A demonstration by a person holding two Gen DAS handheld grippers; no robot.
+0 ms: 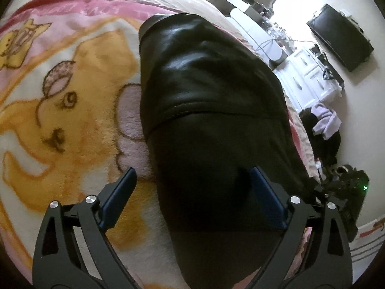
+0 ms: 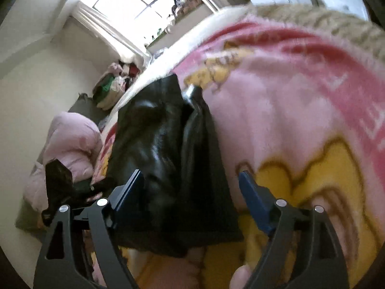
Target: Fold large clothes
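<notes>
A black leather jacket (image 1: 207,77) lies folded into a long strip on a bed covered by a pink and yellow cartoon blanket (image 1: 72,101). My left gripper (image 1: 192,180) hangs open over the jacket's near end. Its left pad (image 1: 120,192) is above the blanket and its right pad (image 1: 264,192) above the dark leather, and neither presses on it. In the right wrist view the same jacket (image 2: 158,130) runs away towards a window. My right gripper (image 2: 190,175) is open astride the jacket's near corner, with its fingers apart from the cloth.
A heap of pink bedding (image 2: 72,142) and a pile of clothes (image 2: 113,89) sit past the bed's edge. White drawers (image 1: 310,77), a wall-mounted black screen (image 1: 341,36) and clothes on the floor (image 1: 324,122) lie to the right of the bed.
</notes>
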